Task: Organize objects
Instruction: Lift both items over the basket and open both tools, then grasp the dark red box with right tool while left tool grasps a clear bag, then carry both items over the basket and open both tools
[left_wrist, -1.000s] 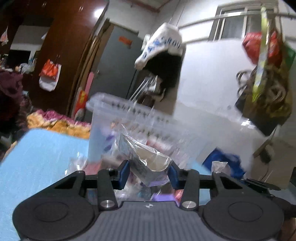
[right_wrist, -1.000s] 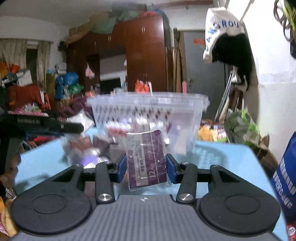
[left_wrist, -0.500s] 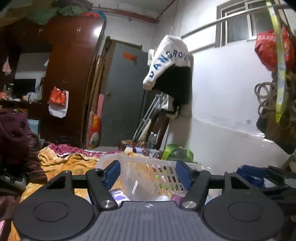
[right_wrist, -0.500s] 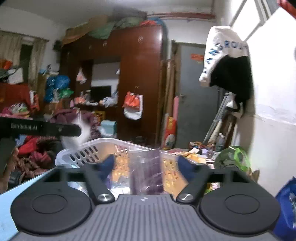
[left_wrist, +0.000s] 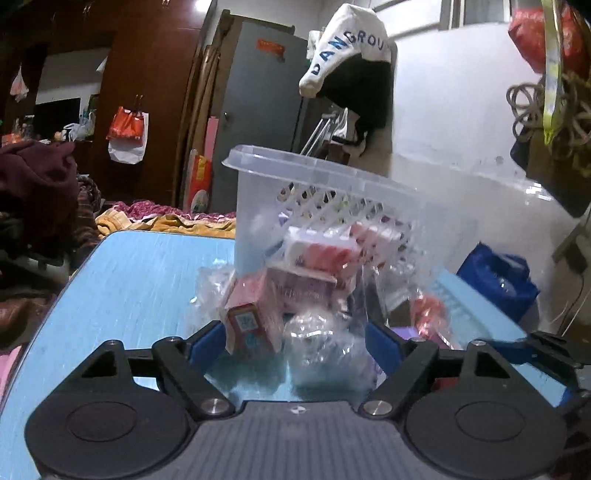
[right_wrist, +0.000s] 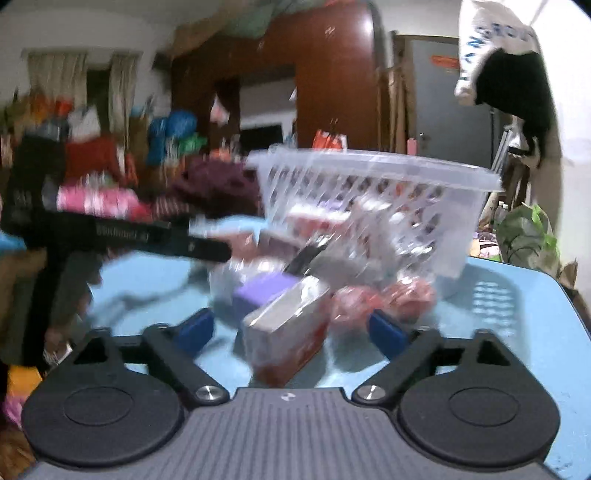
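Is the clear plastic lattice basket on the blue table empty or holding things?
Holding things: pink and white packets show through the clear plastic lattice basket.

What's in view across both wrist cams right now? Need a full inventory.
basket: one, clear plastic with a perforated wall, on the far part of the table; packets show through its wall.
table: one, light blue, under everything.
pile of packets: count unclear from blur; red, pink, purple and clear-wrapped, on the table in front of the basket.
red box: one, red, at the near left of the pile.
silver-and-red carton: one, lying tilted at the near edge of the pile.
hanging garment: one, white and black, on the back wall.
left gripper: black with blue pads, jaws opening around the pile.
right gripper: same build, jaws closing, carton between them, untouched.
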